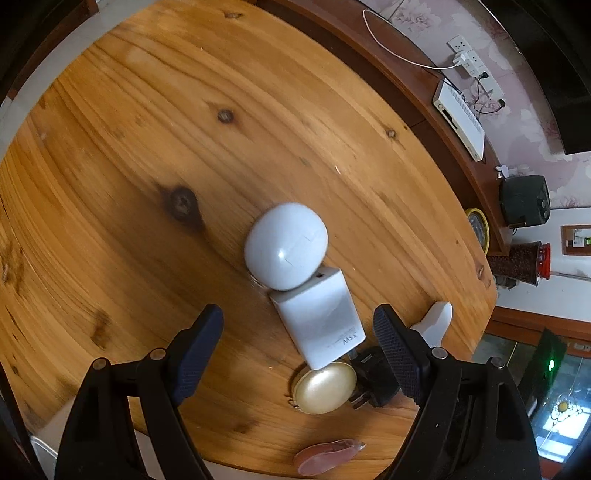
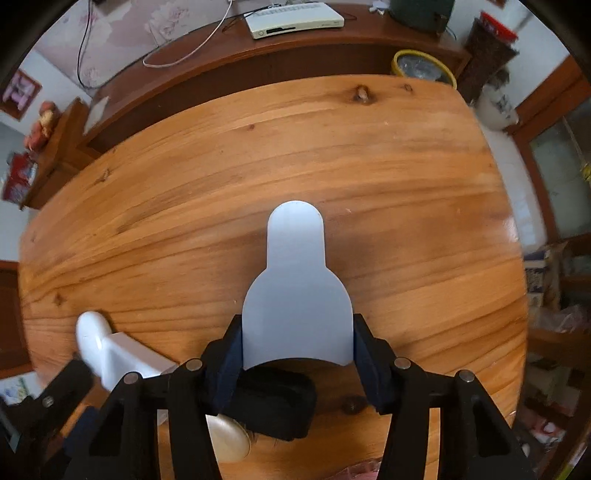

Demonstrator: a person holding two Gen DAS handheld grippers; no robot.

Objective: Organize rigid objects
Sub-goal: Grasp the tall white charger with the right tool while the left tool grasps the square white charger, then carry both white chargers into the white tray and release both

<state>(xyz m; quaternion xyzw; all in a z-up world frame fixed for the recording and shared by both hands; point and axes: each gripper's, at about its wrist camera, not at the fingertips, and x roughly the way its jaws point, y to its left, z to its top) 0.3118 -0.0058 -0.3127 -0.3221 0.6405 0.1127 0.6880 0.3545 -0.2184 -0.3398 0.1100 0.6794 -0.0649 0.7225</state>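
On the wooden table (image 1: 184, 155), a white oval case (image 1: 285, 245) leans on a white charger block (image 1: 319, 319). A pearl-gold round compact (image 1: 325, 387) and a black plug adapter (image 1: 373, 376) lie just below them. My left gripper (image 1: 299, 350) is open and empty, its fingers either side of the charger block. My right gripper (image 2: 297, 354) is shut on a white bottle-shaped piece (image 2: 295, 288), held above the table. That piece's tip shows in the left wrist view (image 1: 437, 317). The charger (image 2: 122, 354), compact (image 2: 229, 437) and black adapter (image 2: 273, 402) show below the right gripper.
A pink oval item (image 1: 325, 456) lies at the table's near edge. Behind the table, a dark wooden shelf (image 2: 258, 59) carries a white set-top box (image 2: 295, 18) and cables. A yellow-rimmed bin (image 2: 424, 68) stands past the far right corner.
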